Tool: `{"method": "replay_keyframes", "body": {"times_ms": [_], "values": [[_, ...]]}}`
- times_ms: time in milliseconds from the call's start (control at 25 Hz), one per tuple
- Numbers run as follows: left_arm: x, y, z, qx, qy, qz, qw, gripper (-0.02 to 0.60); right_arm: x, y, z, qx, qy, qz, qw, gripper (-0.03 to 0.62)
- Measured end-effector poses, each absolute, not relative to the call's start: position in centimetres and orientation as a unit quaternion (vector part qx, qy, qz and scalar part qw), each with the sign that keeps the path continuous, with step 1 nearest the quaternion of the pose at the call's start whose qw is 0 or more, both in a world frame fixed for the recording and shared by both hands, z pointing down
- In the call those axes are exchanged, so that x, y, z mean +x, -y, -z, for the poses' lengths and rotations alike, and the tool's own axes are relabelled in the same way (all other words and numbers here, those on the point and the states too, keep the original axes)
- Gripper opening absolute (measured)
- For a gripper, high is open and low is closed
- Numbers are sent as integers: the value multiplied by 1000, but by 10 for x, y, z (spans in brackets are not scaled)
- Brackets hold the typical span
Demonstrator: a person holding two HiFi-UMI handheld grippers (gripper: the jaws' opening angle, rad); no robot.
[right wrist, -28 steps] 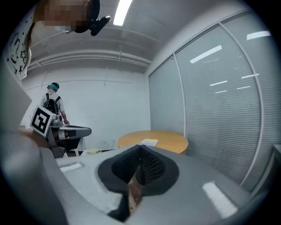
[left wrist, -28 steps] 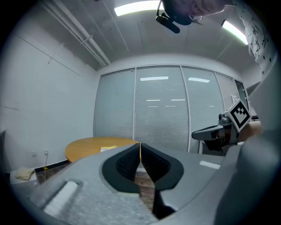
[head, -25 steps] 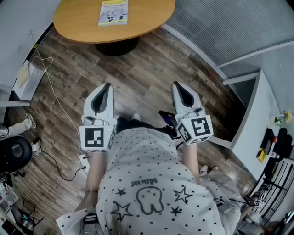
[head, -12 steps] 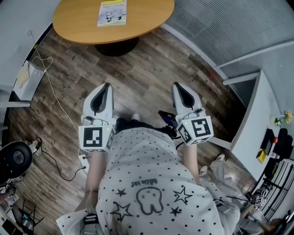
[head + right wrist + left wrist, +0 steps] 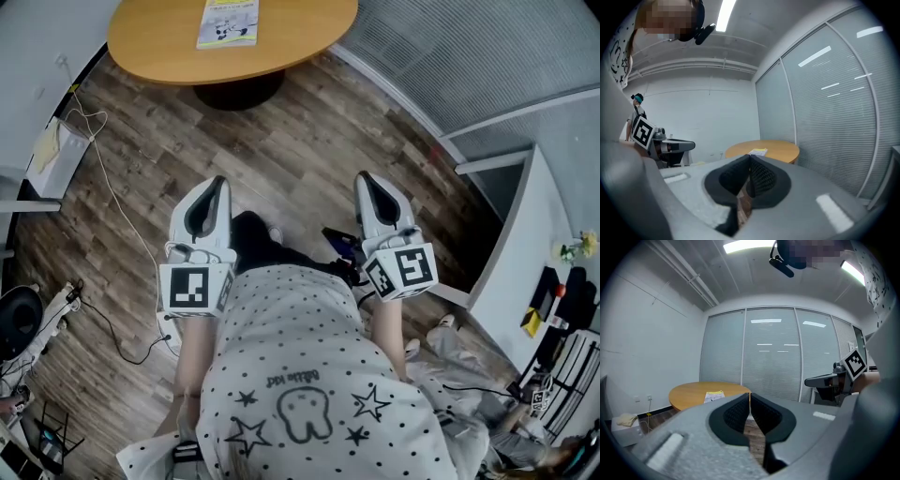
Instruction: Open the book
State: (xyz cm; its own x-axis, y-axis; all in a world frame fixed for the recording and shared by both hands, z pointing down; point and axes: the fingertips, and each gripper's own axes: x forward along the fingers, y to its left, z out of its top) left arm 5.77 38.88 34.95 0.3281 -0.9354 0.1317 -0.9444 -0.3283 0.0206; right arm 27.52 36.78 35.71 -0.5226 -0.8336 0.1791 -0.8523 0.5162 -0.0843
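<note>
Since a second ago both tongs have sunk slightly in the head view. The person's dark leg [image 5: 248, 234] has come forward between them, and the black office chair [image 5: 13, 323] at the left has slid almost out of frame. Neither pair has changed its gap.

Left tongs [image 5: 217, 181]: held out roughly level in front of the person's body, above the wood floor [image 5: 309, 150]. The dark pads [image 5: 736, 413] meet at the tip with nothing between them. The marker cube [image 5: 195, 289] sits at the rear, facing up.

Right tongs [image 5: 364, 178]: held alongside the left pair and well apart from it, also above the floor. The pads meet at the tip and nothing is gripped.

Book [image 5: 228, 21]: lies closed and flat, pale cover up, on the round wooden worktop [image 5: 291, 47]. The top edge of the head view cuts off part of it. It is well apart from both tongs, and neither touches it or the worktop. In the left gripper view the book [image 5: 714, 396] shows just left of the closed tips. In the right gripper view the book [image 5: 758, 152] shows just above them.

Surroundings: a glass wall with blinds [image 5: 469, 56] runs past the worktop on the right. A white cable [image 5: 112, 202] trails over the floor at the left.
</note>
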Motion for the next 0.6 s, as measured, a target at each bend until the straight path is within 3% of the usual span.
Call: {"method": "replay_keyframes", "body": {"times_ms": [600], "values": [[57,-359,-353,817,572,-51,56,18,277,-344,-367,492,862,-102,67,5]]}}
